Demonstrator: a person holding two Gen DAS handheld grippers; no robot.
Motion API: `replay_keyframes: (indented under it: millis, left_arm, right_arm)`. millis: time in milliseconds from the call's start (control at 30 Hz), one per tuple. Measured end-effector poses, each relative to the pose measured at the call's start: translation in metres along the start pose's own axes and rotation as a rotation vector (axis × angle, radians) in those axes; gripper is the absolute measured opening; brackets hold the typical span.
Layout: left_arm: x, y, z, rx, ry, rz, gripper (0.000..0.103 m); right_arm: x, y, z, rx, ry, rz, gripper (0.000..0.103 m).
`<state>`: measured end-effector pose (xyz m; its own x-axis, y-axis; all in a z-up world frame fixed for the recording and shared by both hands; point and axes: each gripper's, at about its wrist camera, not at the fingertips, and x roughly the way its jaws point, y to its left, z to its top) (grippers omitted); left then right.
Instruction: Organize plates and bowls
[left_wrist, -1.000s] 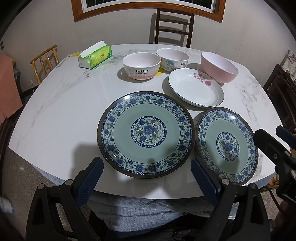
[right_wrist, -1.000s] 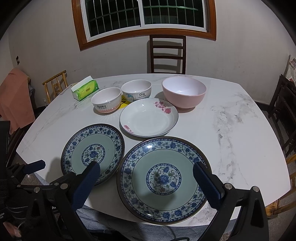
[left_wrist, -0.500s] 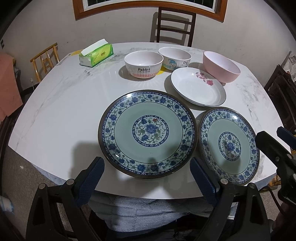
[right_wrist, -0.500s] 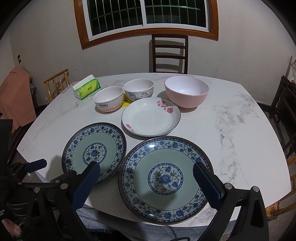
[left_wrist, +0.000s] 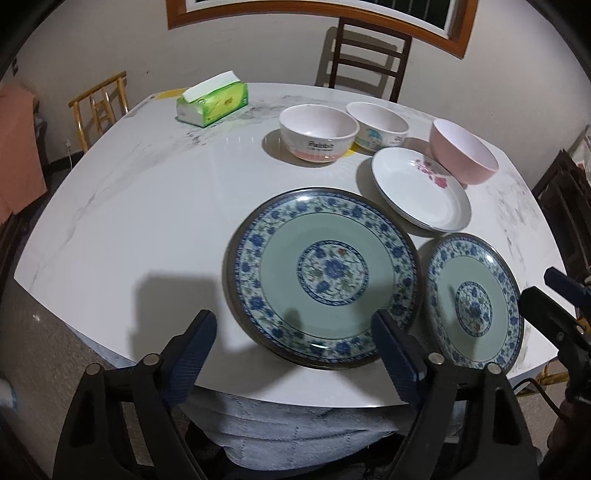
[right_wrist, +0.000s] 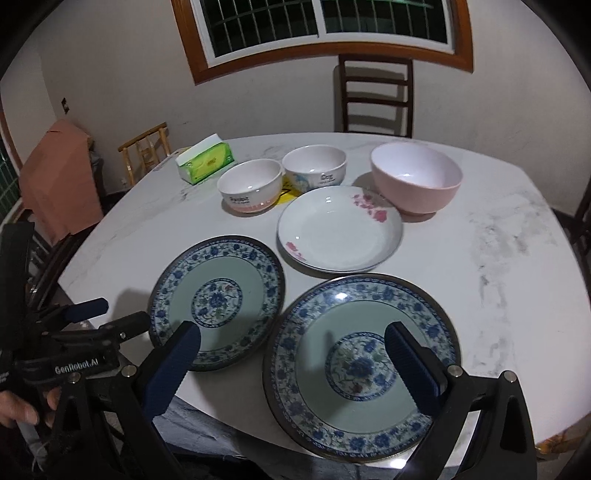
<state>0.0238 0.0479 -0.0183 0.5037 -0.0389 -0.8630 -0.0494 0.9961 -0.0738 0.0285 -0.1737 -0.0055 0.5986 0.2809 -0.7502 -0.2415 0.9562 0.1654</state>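
Observation:
Two blue-patterned plates lie at the near table edge. In the left wrist view one fills the middle (left_wrist: 321, 277) and the other sits to its right (left_wrist: 474, 301); the right wrist view shows one on the left (right_wrist: 218, 299) and one on the right (right_wrist: 360, 365). Behind them are a white flowered plate (left_wrist: 419, 194) (right_wrist: 340, 229), a pink bowl (left_wrist: 463, 151) (right_wrist: 415, 181) and two white bowls, "Rabbit" (left_wrist: 317, 134) (right_wrist: 251, 186) and a cartoon one (left_wrist: 376, 125) (right_wrist: 314, 166). My left gripper (left_wrist: 291, 354) is open, empty, above the table edge. My right gripper (right_wrist: 295, 365) is open, empty, over the plates.
A green tissue box (left_wrist: 212, 103) stands at the back left of the white marble table (left_wrist: 140, 206). A dark chair (right_wrist: 375, 98) is behind the table, a wooden chair (left_wrist: 99, 105) at the left. Dark chairs (left_wrist: 565, 206) stand at the right.
Both grippers have shifted left and slightly forward, so the plates sit further right in the left wrist view. The dishes have not moved. Both grippers stay open.

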Motion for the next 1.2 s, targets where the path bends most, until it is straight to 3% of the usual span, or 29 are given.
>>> replay_keyframes:
  millis: [233, 333, 467, 567, 900, 1200]
  left_arm:
    - [0.011, 0.034, 0.014, -0.103, 0.05, -0.047, 0.076]
    - [0.018, 0.045, 0.019, -0.13, 0.073, -0.068, 0.075]
    - [0.027, 0.057, 0.025, -0.167, 0.101, -0.098, 0.065]
    - [0.034, 0.065, 0.029, -0.193, 0.12, -0.117, 0.058]
    - [0.054, 0.077, 0.032, -0.237, 0.165, -0.183, 0.045]
    - [0.069, 0.087, 0.033, -0.262, 0.193, -0.197, 0.043]
  right_arm:
    - [0.028, -0.01, 0.021, 0.047, 0.086, 0.125, 0.09]
    - [0.04, -0.013, 0.027, 0.069, 0.13, 0.161, 0.078]
    - [0.06, -0.016, 0.036, 0.089, 0.185, 0.21, 0.065]
    - [0.075, -0.017, 0.041, 0.087, 0.223, 0.227, 0.047]
    - [0.123, -0.017, 0.051, 0.087, 0.333, 0.247, 0.04]
    - [0.147, -0.018, 0.05, 0.085, 0.384, 0.248, 0.032]
